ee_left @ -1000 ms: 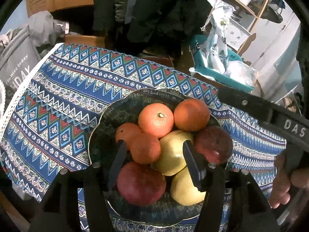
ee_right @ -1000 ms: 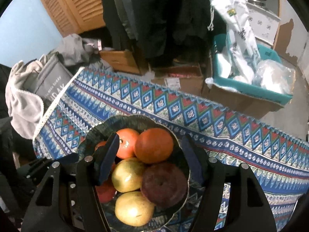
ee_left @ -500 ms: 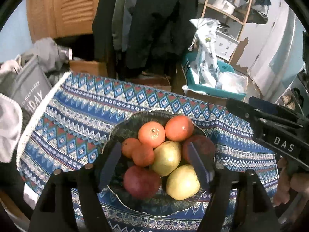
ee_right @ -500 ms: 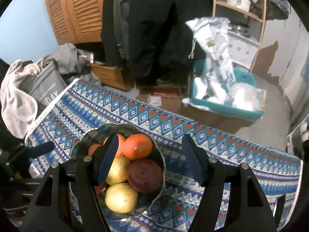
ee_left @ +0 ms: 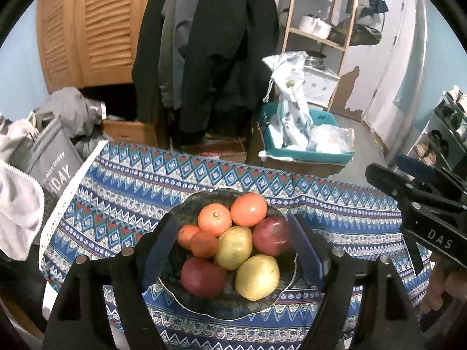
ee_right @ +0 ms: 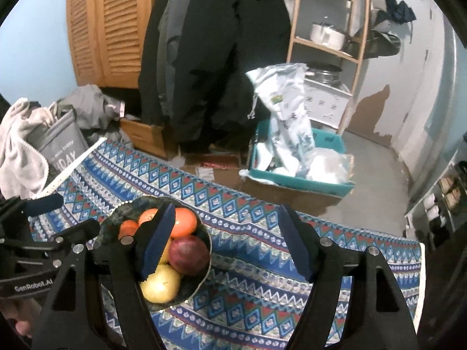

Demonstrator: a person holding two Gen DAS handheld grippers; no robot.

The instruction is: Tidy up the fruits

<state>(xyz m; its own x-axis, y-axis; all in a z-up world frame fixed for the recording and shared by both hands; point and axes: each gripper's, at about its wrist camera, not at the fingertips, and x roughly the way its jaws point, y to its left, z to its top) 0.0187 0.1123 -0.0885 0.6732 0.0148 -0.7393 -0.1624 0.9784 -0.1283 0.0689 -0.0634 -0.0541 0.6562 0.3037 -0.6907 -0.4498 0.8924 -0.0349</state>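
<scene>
Both claws, left [ee_left: 233,250] and right [ee_right: 226,239], hover agape above fruit bowl [ee_left: 175,265].

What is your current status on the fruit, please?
Left gripper and right gripper open, empty. Fruit piled in bowl on patterned cloth. Nothing in the way.

Your left gripper [ee_left: 233,248] hangs with its two fingers spread wide, nothing between the pads and nothing touched. Both fingers [ee_left: 159,250] point forward and slightly down, roughly level with each other. Your right gripper [ee_right: 224,242] is likewise parted wide and holds nothing, its fingers [ee_right: 297,245] reaching forward at the same height.

In the left wrist view the right gripper shows at the far right edge, well off to the side, with your right hand [ee_left: 437,288] wrapped round its handle below. In the right wrist view the left gripper sits at the far left edge, with part of your left hand [ee_right: 17,318] under it.
</scene>
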